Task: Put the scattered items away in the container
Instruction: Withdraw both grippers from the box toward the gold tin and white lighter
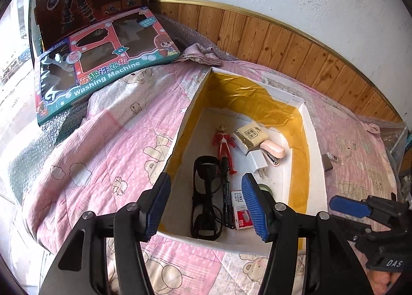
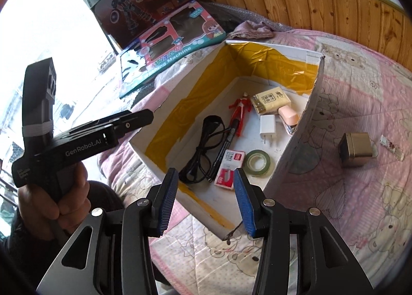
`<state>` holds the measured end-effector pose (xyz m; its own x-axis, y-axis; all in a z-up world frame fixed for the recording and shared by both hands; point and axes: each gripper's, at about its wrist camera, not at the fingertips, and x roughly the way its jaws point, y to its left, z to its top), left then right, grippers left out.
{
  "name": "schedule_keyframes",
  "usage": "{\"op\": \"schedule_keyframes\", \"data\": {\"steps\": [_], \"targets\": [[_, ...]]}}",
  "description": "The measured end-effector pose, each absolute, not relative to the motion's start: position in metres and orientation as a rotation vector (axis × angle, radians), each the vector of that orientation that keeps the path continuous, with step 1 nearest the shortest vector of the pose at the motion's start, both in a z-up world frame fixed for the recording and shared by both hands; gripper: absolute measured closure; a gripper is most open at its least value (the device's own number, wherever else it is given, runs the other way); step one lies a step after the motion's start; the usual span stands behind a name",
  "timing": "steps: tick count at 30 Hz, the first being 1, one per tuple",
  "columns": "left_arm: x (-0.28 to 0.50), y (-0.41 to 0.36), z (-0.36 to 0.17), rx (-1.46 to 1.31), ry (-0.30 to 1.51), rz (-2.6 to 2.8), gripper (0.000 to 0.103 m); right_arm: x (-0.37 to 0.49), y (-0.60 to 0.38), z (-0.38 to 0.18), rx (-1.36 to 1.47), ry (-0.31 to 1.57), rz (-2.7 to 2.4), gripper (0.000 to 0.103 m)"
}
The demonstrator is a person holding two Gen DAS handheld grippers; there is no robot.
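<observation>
A white box with yellow-taped walls [image 1: 315, 145] [image 2: 303, 125] sits on the pink quilt. Inside lie black glasses [image 1: 206, 199] [image 2: 200, 148], a red figure [image 1: 225, 147] [image 2: 238, 112], a black pen [image 1: 227, 189] [image 2: 224, 145], a staples pack [image 1: 240, 210] [image 2: 229, 167], a white charger [image 1: 257, 162] [image 2: 267, 125], a tissue pack [image 1: 251, 138] [image 2: 270, 100], a pink stapler [image 1: 274, 152] [image 2: 289, 116] and a green tape roll [image 2: 257, 162]. Right of the box lie a metal tin [image 2: 355, 149] [image 1: 327, 162] and a small wrapped stick [image 2: 391, 147]. My left gripper [image 1: 206, 207] stands open over the box's near end. My right gripper [image 2: 204, 199] is open and empty above the box's near corner.
Two toy boxes [image 1: 103, 68] [image 2: 170, 50] lean at the back left by a bright window. A wood-panelled wall [image 1: 283, 40] borders the bed behind. A hand [image 2: 56, 199] holds the left gripper's handle at the left of the right wrist view.
</observation>
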<state>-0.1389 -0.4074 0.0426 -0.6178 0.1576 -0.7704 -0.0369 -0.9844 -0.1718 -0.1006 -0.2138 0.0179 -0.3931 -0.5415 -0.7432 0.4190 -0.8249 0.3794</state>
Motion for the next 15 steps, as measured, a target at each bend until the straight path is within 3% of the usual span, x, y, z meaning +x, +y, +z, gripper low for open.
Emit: {"op": "schedule_keyframes", "data": {"steps": [8,15], "targets": [[-0.097,-0.377,0.067,-1.227,-0.185,2.699,0.044,-0.065,-0.206,0.012,1.239,-0.161,-2.220,0.055],[-0.075,-0.332,0.072,-1.209,-0.141,2.633,0.044,-0.053,-0.154,0.016,1.244,-0.304,-2.266,0.055]]}}
